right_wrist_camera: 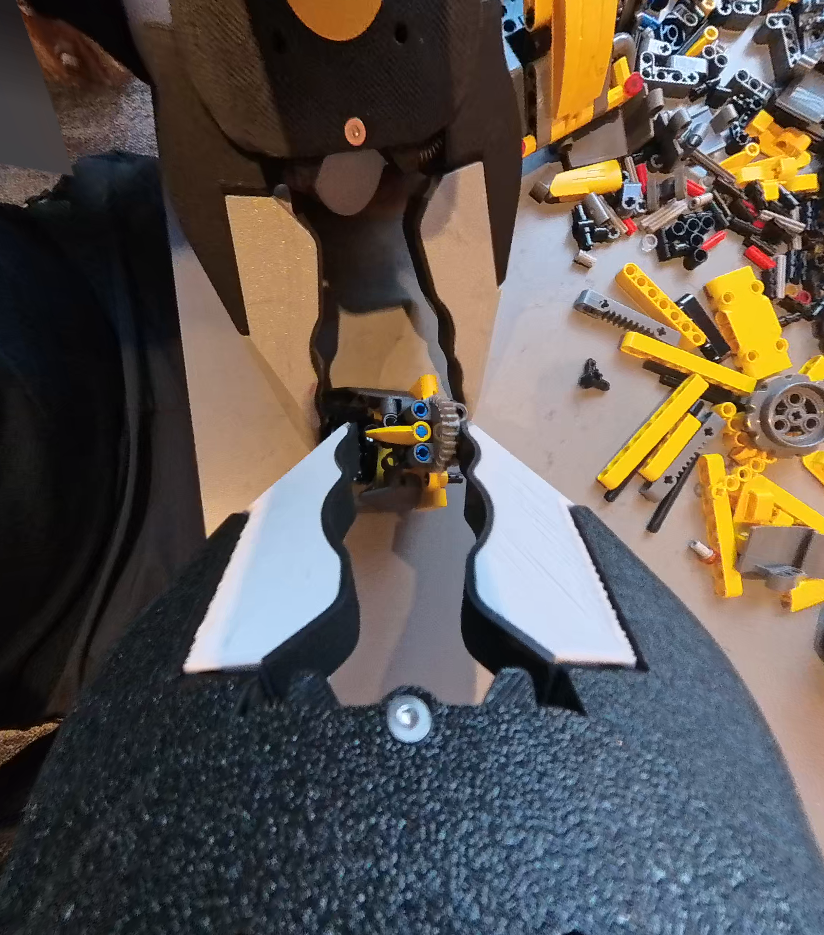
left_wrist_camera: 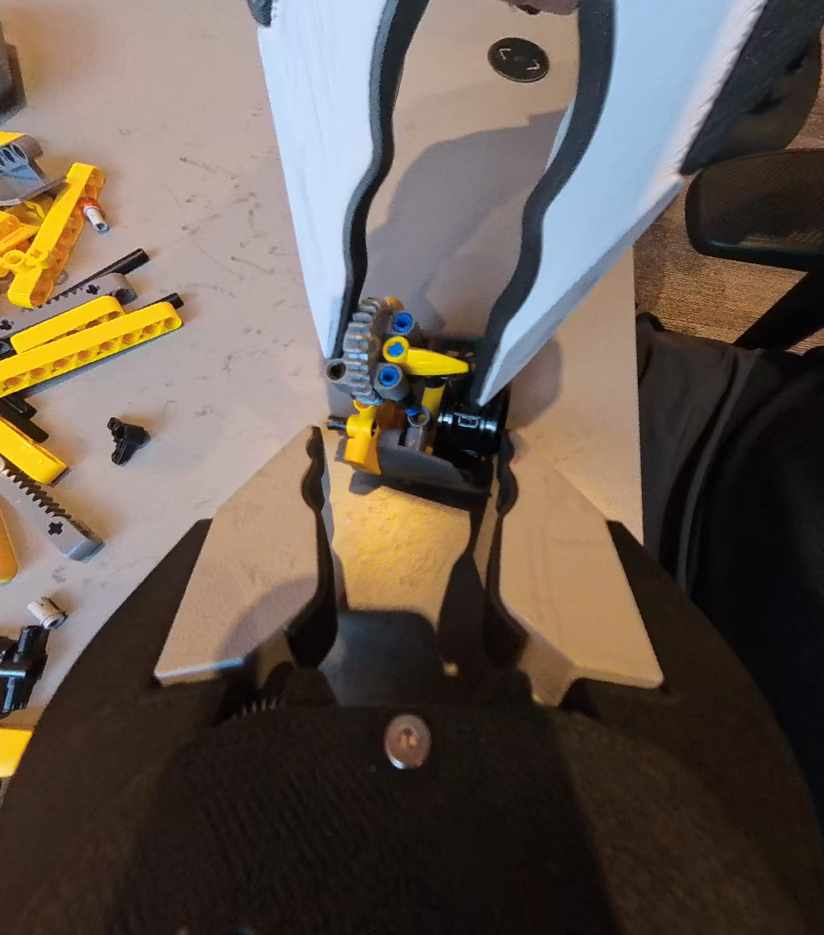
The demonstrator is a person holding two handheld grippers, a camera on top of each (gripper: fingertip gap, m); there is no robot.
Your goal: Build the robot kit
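A small brick assembly (left_wrist_camera: 400, 399) of yellow, grey and black parts, with a grey gear, blue pins and a black wheel, sits between both grippers near the table edge. My left gripper (left_wrist_camera: 410, 440), with grey fingers, closes on its lower part from the near side; the right finger touches the black wheel. My right gripper (right_wrist_camera: 406, 430), with white fingers, closes on the assembly (right_wrist_camera: 400, 440) from the opposite side, its right finger against the gear. Each gripper shows in the other's view: the right gripper (left_wrist_camera: 412, 377) from above, and the left gripper (right_wrist_camera: 389, 402) at the top.
Loose yellow beams, grey racks and black pins lie scattered on the table (left_wrist_camera: 228, 212), left of the grippers (left_wrist_camera: 56, 334); they show as a large pile (right_wrist_camera: 703, 394) in the right wrist view, with a grey wheel hub (right_wrist_camera: 797, 412). A black chair (left_wrist_camera: 779, 202) and dark cloth (right_wrist_camera: 45, 405) lie past the table edge. Both grippers' tips are roughly 15 cm from the grey wheel hub (right_wrist_camera: 797, 412).
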